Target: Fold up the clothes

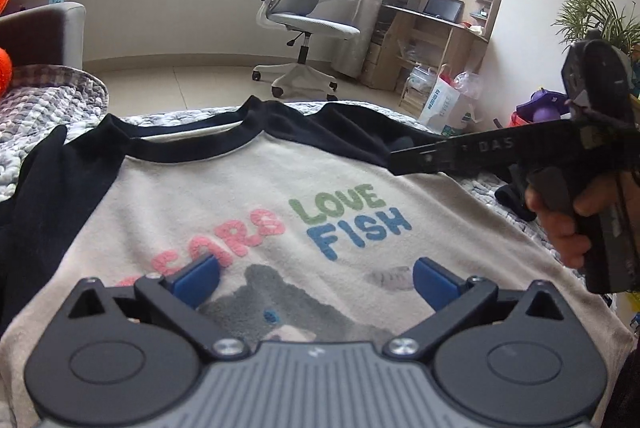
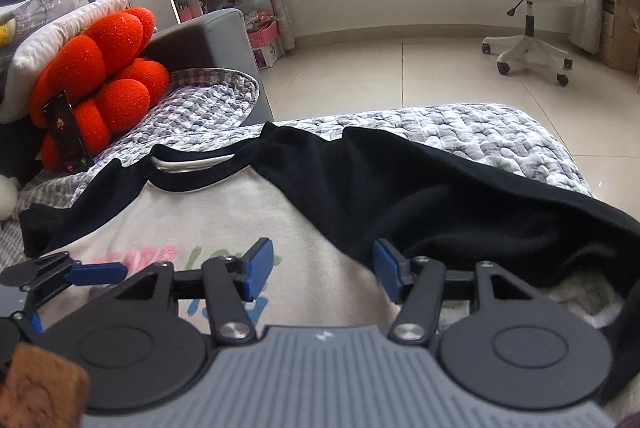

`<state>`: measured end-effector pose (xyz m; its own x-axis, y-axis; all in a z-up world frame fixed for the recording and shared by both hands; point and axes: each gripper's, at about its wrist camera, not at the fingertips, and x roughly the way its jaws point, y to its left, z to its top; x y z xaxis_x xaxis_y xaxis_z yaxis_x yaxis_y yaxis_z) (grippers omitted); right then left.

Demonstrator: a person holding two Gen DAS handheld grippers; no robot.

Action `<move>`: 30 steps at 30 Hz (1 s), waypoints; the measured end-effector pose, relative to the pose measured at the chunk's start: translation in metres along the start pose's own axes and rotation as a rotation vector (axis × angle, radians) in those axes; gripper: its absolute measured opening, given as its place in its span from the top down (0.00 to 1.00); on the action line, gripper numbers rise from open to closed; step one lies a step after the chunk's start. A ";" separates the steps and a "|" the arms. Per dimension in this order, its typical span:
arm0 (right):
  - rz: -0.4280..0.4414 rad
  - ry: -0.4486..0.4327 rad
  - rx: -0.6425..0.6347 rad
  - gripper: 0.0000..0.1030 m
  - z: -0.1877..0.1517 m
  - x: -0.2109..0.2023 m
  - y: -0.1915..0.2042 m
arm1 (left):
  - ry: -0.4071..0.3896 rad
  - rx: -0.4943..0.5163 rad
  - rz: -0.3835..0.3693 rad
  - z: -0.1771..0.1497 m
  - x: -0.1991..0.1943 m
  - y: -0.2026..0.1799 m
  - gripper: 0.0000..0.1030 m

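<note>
Sweatshirt (image 1: pixel 224 196) flat on quilt (image 2: pixel 460 132), left gripper (image 1: pixel 316 278) and right gripper (image 2: pixel 324 274) both released above it

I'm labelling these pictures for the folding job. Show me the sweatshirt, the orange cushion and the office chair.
sweatshirt (image 1: pixel 240 196): left wrist view, cream chest panel above the lettering.
orange cushion (image 2: pixel 116 68): right wrist view, one upper lobe.
office chair (image 1: pixel 316 20): left wrist view, front of the seat.
</note>
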<state>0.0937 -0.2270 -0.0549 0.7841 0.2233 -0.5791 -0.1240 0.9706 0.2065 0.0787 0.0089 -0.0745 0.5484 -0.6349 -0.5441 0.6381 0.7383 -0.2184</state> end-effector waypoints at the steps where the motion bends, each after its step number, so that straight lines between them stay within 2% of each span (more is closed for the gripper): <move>1: 0.002 -0.013 -0.008 0.34 -0.002 0.004 0.000 | 0.000 -0.002 -0.004 0.000 0.000 0.001 0.00; 3: 0.008 -0.045 -0.033 0.30 -0.007 0.012 0.000 | 0.001 -0.001 -0.003 0.000 0.000 0.001 0.00; 5: 0.012 -0.056 -0.073 0.21 -0.010 0.016 0.005 | 0.013 0.033 0.025 0.001 0.002 -0.005 0.00; 8: 0.027 -0.052 -0.110 0.09 -0.010 0.019 0.010 | 0.055 0.143 0.117 0.000 0.009 -0.024 0.00; 10: 0.019 -0.048 -0.110 0.09 -0.009 0.020 0.011 | 0.054 0.216 0.178 -0.002 0.010 -0.038 0.00; 12: 0.010 -0.047 -0.093 0.09 -0.007 0.020 0.012 | 0.042 0.255 0.208 -0.005 0.008 -0.044 0.00; 18: -0.045 -0.023 -0.144 0.04 -0.009 0.029 0.026 | 0.061 0.161 0.142 -0.002 0.007 -0.025 0.00; 22: -0.034 -0.023 -0.133 0.02 -0.009 0.030 0.023 | 0.061 0.200 0.172 -0.003 0.007 -0.033 0.00; 30: -0.033 -0.021 -0.130 0.00 -0.009 0.031 0.024 | 0.065 0.181 0.161 -0.002 0.006 -0.030 0.00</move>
<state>0.1093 -0.1960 -0.0745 0.8015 0.1900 -0.5670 -0.1741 0.9812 0.0826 0.0617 -0.0171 -0.0727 0.6186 -0.4924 -0.6123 0.6351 0.7721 0.0207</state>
